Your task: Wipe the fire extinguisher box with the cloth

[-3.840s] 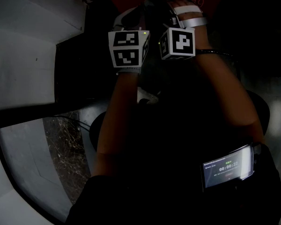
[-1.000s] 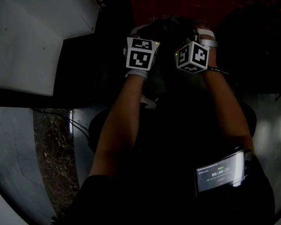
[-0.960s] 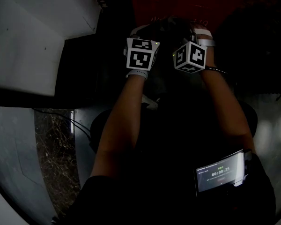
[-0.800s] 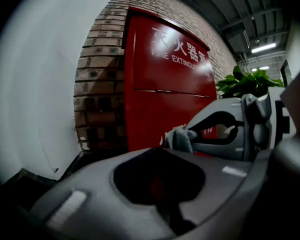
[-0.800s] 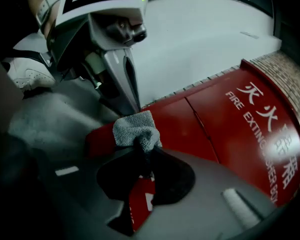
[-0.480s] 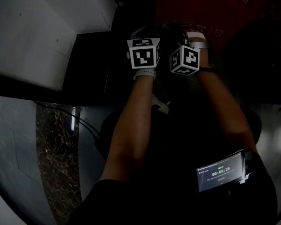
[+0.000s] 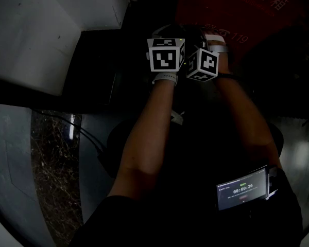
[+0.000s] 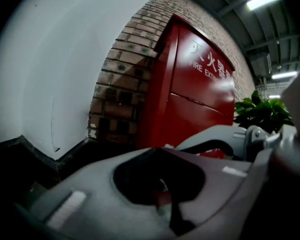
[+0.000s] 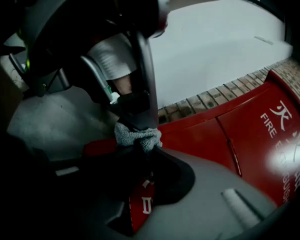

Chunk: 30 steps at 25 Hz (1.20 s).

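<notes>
Holding: the right gripper (image 9: 146, 151) is clenched on the cloth (image 9: 135, 135), a small grey knit wad pinched at its tips.
Left gripper: the left gripper (image 8: 156, 149) has its jaws pressed together, with nothing between them.
Both grippers: they are side by side and very close, and their marker cubes almost touch in the head view. In the right gripper view the left one's tip comes down right at the cloth (I cannot tell if it touches).
Box: the red box (image 8: 200, 99) stands against a brick wall (image 8: 122, 79), just ahead of both grippers. It has white letters on its front.
Cloth and box: the cloth is in front of the red face, low down. I cannot tell if it rests on it.
Around: a white wall (image 8: 50, 59) is left of the bricks, and a green plant (image 8: 262, 113) is right of the box.
Arm: a small lit screen (image 7: 242, 188) sits on the right arm.
</notes>
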Each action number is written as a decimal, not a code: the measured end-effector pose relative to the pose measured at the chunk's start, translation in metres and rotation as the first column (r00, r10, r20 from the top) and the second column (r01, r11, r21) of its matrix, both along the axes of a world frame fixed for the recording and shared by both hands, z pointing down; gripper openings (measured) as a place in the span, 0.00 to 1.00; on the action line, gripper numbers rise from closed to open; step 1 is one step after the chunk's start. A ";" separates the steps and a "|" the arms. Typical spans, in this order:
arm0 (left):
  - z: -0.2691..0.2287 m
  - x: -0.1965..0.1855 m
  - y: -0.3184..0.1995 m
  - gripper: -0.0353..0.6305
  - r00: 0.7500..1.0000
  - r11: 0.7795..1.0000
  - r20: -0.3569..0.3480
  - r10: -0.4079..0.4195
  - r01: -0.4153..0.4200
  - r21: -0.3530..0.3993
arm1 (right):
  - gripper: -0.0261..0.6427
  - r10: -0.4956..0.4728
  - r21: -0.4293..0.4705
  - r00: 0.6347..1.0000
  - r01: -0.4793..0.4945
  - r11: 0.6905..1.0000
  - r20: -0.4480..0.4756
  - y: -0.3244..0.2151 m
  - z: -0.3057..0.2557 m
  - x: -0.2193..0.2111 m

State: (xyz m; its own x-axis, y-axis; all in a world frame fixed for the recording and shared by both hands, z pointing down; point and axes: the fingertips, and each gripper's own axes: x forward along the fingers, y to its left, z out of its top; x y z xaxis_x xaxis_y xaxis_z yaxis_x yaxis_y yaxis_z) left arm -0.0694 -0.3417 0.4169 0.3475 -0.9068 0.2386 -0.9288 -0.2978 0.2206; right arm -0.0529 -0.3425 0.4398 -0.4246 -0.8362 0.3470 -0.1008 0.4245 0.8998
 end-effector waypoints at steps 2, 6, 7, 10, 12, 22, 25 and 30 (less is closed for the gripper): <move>0.000 0.010 0.000 0.06 0.999 0.999 0.014 0.030 -0.031 0.009 | 0.10 0.006 -0.012 1.000 -0.006 1.000 -0.007 0.000 0.002 0.009; 0.001 0.029 0.002 0.06 0.995 0.997 0.056 0.081 -0.082 0.014 | 0.10 0.046 -0.020 0.999 -0.047 0.999 -0.026 -0.001 0.003 0.036; -0.001 0.034 0.005 0.06 0.994 0.995 0.058 0.095 -0.096 0.012 | 0.10 0.058 -0.025 0.998 -0.058 0.998 -0.026 -0.001 0.003 0.042; 0.000 0.051 0.008 0.06 0.989 0.990 0.063 0.137 -0.138 0.004 | 0.10 0.087 -0.033 0.996 -0.088 0.996 -0.029 -0.003 0.003 0.065; 0.011 0.063 0.005 0.06 0.984 0.986 0.061 0.168 -0.168 -0.008 | 0.10 0.105 -0.029 0.994 -0.107 0.994 -0.039 -0.004 0.003 0.082; 0.032 0.090 0.012 0.06 0.965 0.970 0.098 0.242 -0.239 -0.039 | 0.10 0.222 -0.040 0.974 -0.224 0.974 -0.056 -0.004 0.009 0.173; 0.034 0.097 0.015 0.06 0.963 0.967 0.091 0.254 -0.252 -0.037 | 0.10 0.252 -0.048 0.967 -0.254 0.966 -0.042 -0.004 0.011 0.190; 0.028 0.111 0.020 0.06 0.954 0.958 0.085 0.286 -0.287 -0.004 | 0.10 0.306 -0.069 0.952 -0.306 0.949 -0.017 -0.005 0.014 0.211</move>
